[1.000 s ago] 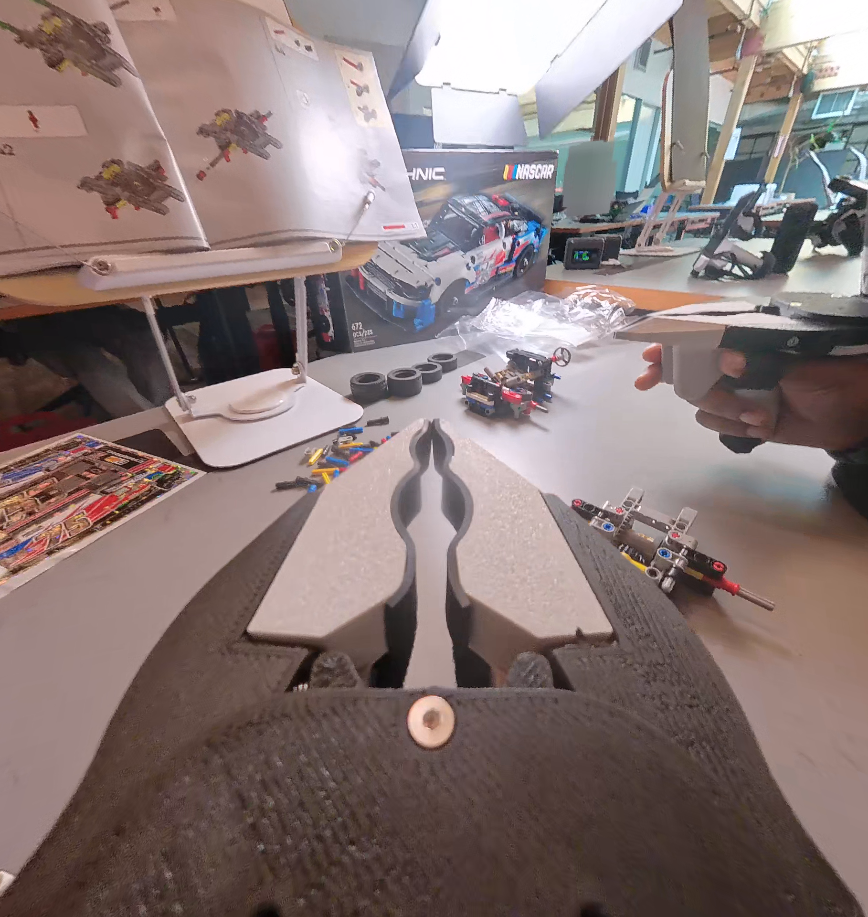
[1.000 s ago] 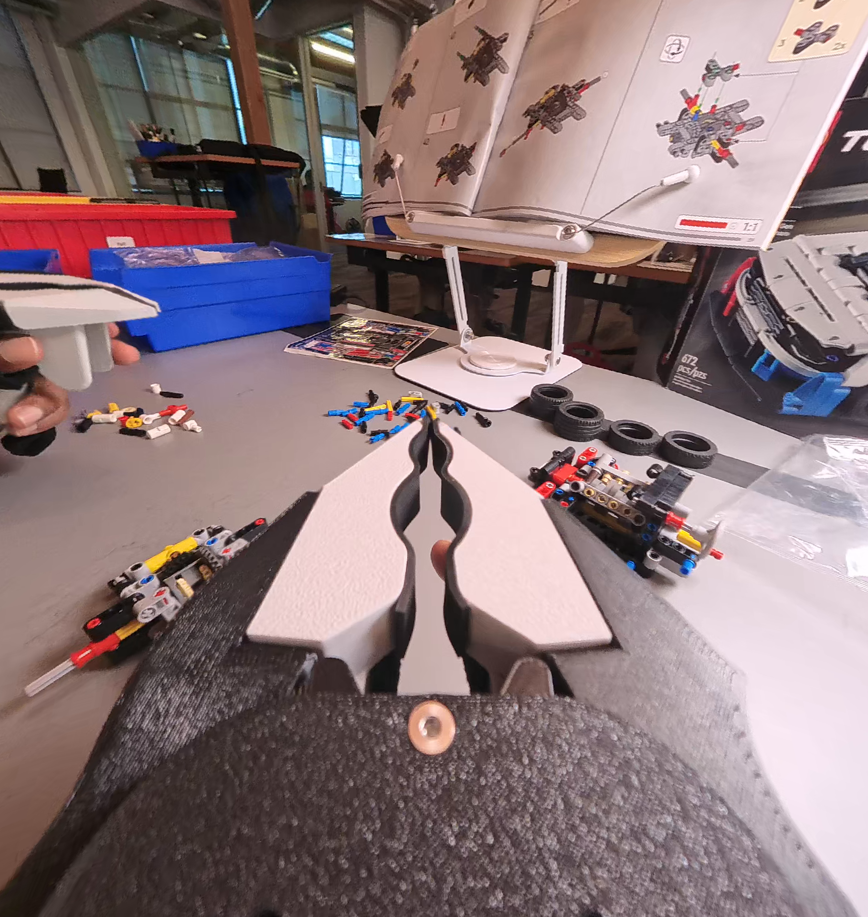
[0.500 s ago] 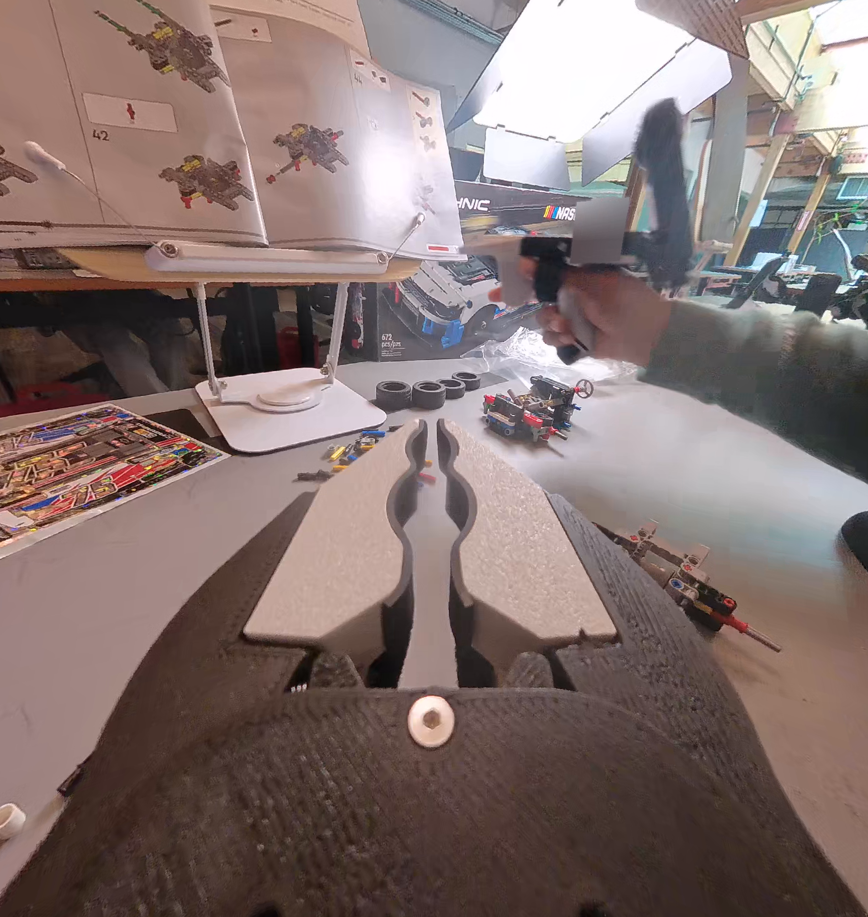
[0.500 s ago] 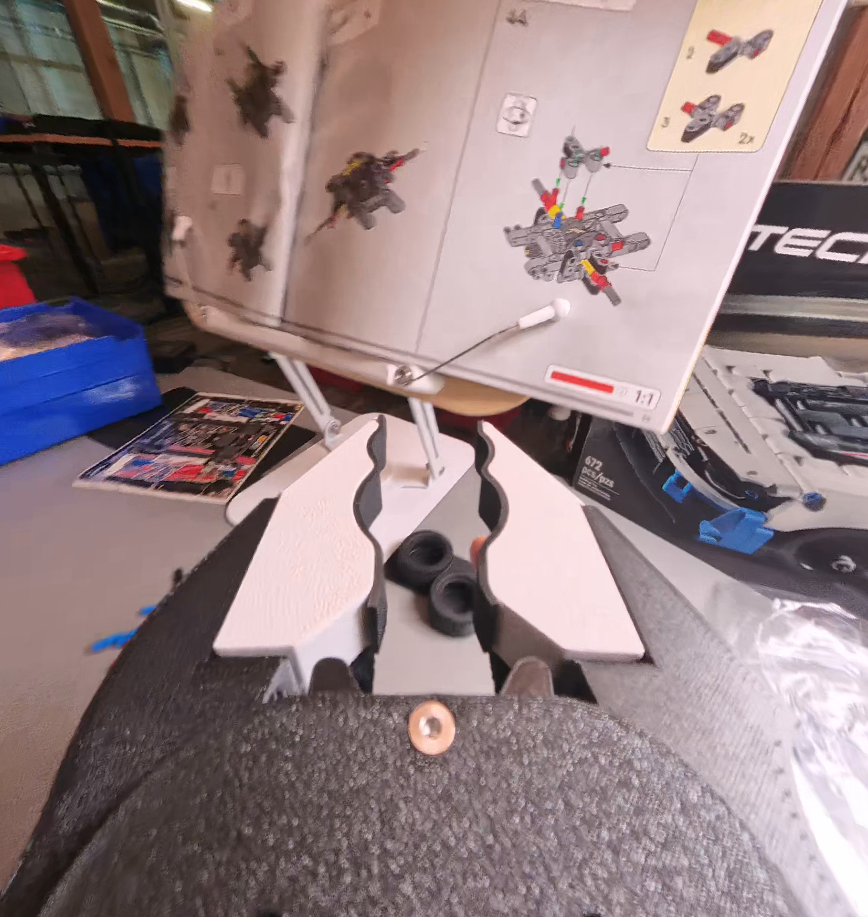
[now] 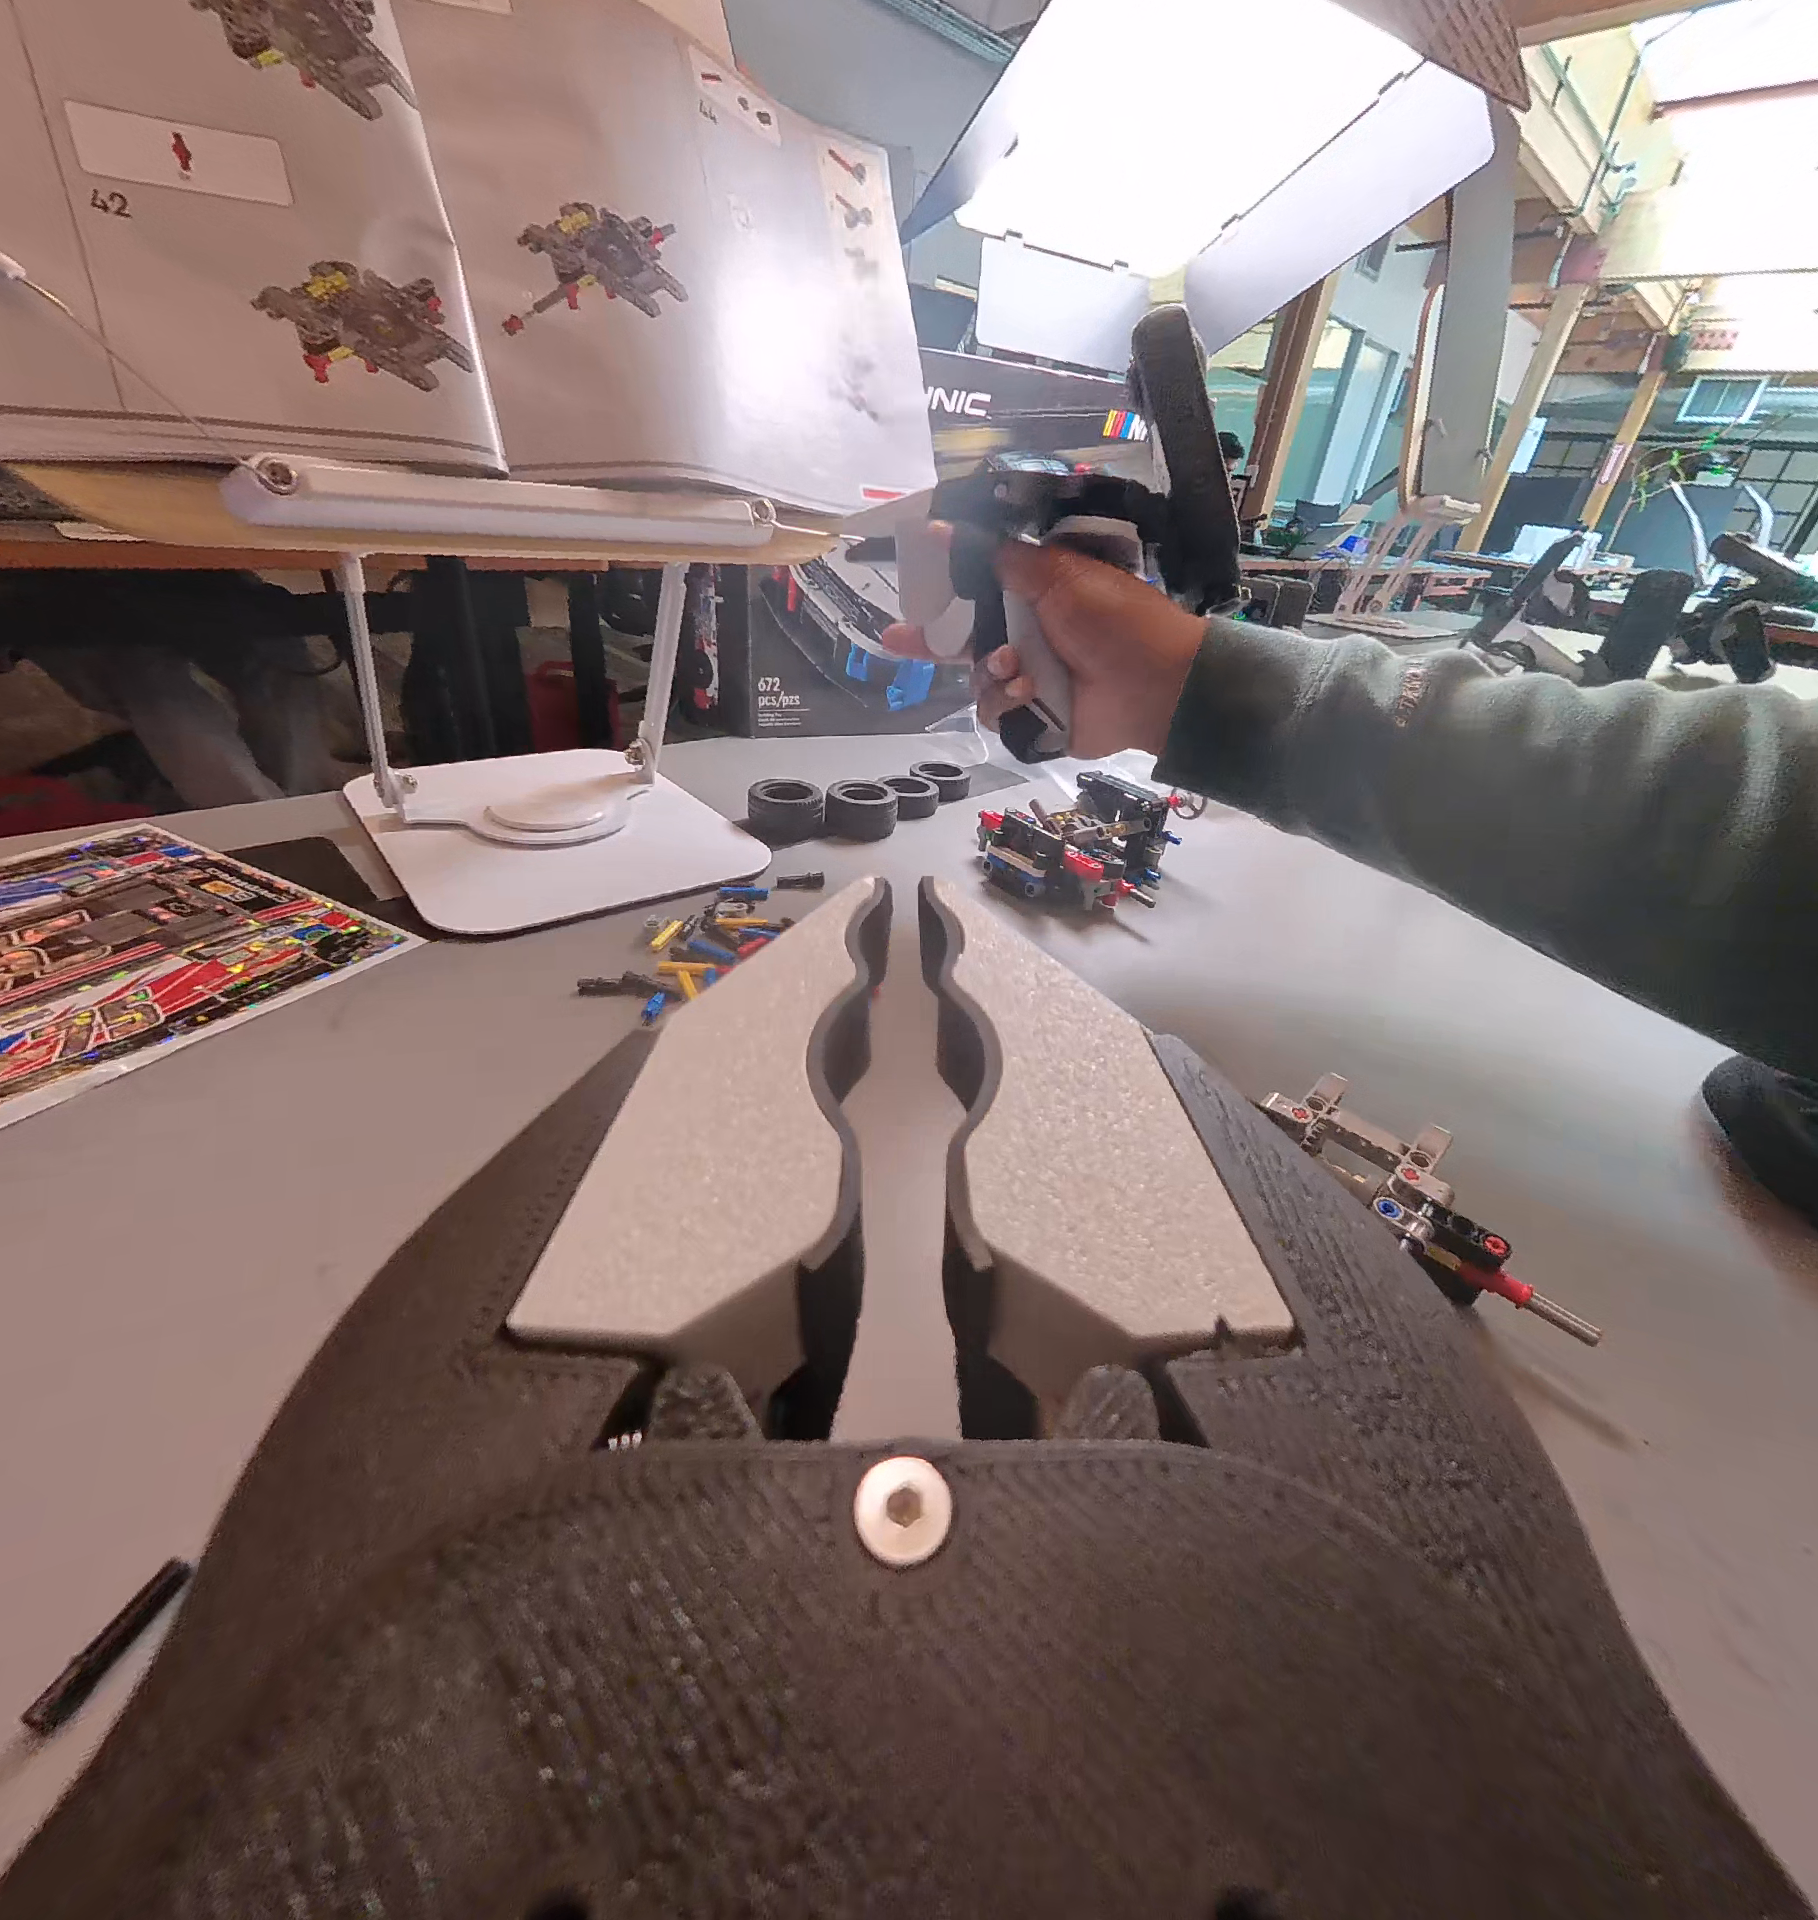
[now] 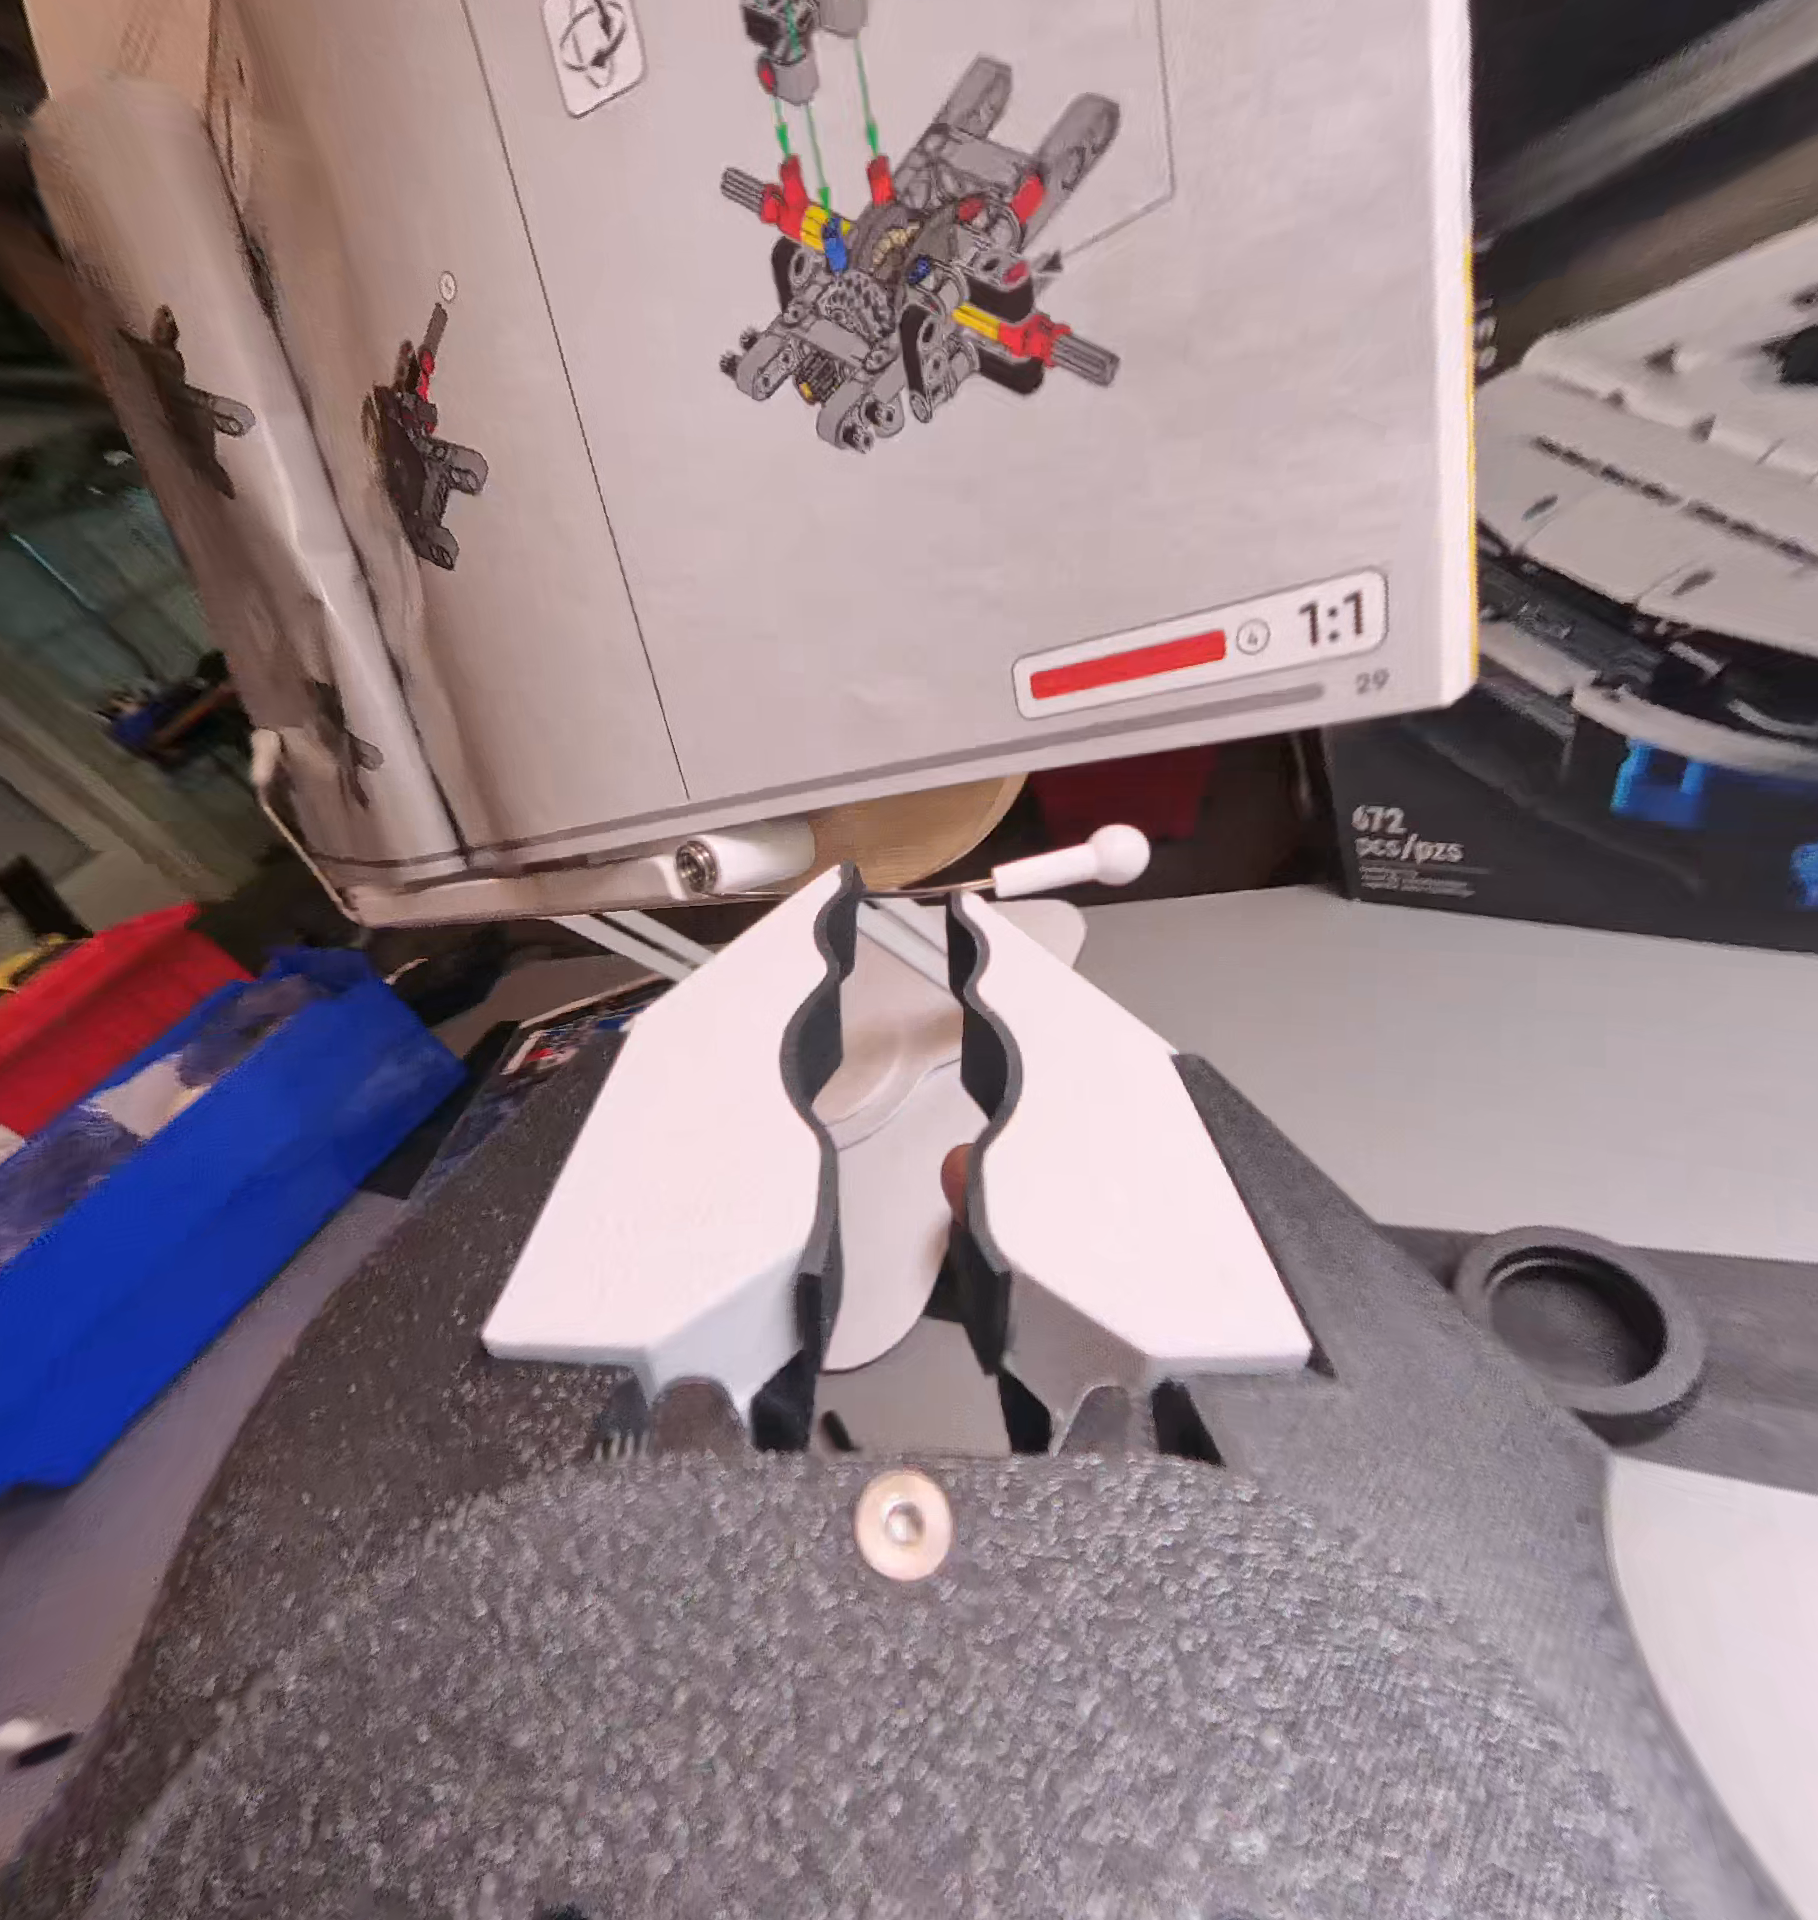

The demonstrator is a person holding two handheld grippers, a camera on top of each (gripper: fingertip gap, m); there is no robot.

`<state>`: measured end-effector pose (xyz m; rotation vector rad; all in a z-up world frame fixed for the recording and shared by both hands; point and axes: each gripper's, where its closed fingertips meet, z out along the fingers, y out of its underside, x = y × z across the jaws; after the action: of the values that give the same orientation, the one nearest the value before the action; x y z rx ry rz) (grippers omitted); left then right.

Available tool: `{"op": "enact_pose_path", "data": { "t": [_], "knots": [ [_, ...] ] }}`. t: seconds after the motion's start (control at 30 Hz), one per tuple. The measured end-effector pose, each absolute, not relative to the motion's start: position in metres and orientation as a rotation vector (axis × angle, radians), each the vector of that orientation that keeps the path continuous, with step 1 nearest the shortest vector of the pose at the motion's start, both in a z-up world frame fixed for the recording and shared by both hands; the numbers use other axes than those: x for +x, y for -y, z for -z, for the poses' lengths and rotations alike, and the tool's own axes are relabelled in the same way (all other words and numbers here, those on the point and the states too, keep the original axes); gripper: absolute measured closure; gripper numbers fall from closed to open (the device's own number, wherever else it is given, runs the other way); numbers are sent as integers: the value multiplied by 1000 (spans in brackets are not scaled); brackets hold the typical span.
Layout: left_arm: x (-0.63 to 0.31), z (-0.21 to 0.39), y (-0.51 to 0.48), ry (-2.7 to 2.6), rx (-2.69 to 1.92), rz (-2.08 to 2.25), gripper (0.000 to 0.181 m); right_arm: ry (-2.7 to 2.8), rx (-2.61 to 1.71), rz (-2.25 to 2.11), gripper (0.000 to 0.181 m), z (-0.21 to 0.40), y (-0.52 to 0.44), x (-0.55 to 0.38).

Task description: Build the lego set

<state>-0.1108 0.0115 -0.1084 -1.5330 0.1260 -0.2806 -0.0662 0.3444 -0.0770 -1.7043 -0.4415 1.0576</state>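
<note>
Left gripper (image 5: 905,902), grey fingers on black body, low over the grey table (image 5: 1352,997); jaws slightly parted, narrow gap, nothing held. Right gripper (image 6: 900,896), white fingers, raised at the lower right corner of the open instruction booklet (image 6: 884,468); jaws apart, nothing between them, tips just under the booklet's bottom edge, near the white ball-tipped page-holder wire (image 6: 1076,860). In the left wrist view the right gripper is held up by a hand (image 5: 1081,665) with a grey-green sleeve (image 5: 1507,821), at the end of the white book stand (image 5: 552,831).

Lego things on the table:
- 4 black rubber tyres (image 5: 855,805) in a row, right of the stand base.
- 1 partly built black, red and blue chassis assembly (image 5: 1076,842), just right of the tyres.
- 1 smaller grey and black axle sub-assembly with red-tipped rod (image 5: 1404,1195), near the left gripper's right side, well apart from the chassis.
- 1 loose scatter of small blue, yellow, black and red pins (image 5: 702,940), too small to count, just ahead of the left fingertips.
- 1 colourful sticker sheet (image 5: 126,966), flat, left.
- 1 black set box with car picture (image 5: 843,665), behind the stand.
- 1 loose black pin (image 5: 105,1652), near left edge.

Blue plastic bin (image 6: 157,1174) and red bin (image 6: 74,977) in the right wrist view, blurred.
</note>
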Motion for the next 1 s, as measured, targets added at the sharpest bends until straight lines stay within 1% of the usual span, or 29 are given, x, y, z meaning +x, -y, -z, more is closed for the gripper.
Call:
{"op": "enact_pose_path", "data": {
  "t": [0.1,0.17,0.2,0.3,0.43,0.53,0.6,0.67,0.8,0.87,0.93,1.0],
  "knots": [
    [-110,108,-10,-137,-1541,263,178,437,-1768,-1258,157,79,-328,-66],
    [-110,106,-9,-133,-1557,259,178,437,-1758,-1378,144,75,-317,-60],
    [-112,105,-11,-132,-1569,244,175,464,-1746,-1364,141,73,-313,-54],
    [-125,95,-29,-145,-1613,155,166,615,-1640,-1088,140,62,-309,-38],
    [-162,48,-81,-143,-1599,59,160,790,-1523,-858,140,36,-302,-42],
    [-220,13,-137,-63,-1594,-66,158,855,-1469,-736,141,16,-306,-51],
    [-267,10,-175,50,-1651,-121,153,863,-1465,-701,141,6,-313,-56],
    [-307,23,-208,192,-1735,-99,140,862,-1467,-648,140,1,-324,-58],
    [-311,35,-248,292,-1729,226,147,878,-1456,-517,138,0,-343,-57],
    [-311,39,-250,284,-1709,222,177,876,-1451,-483,137,1,-350,-54],
    [-317,48,-244,336,-1675,242,176,859,-1450,-467,137,4,-357,-50],
    [-319,62,-237,427,-1636,358,174,831,-1451,-466,137,8,-364,-45]
  ]
}}
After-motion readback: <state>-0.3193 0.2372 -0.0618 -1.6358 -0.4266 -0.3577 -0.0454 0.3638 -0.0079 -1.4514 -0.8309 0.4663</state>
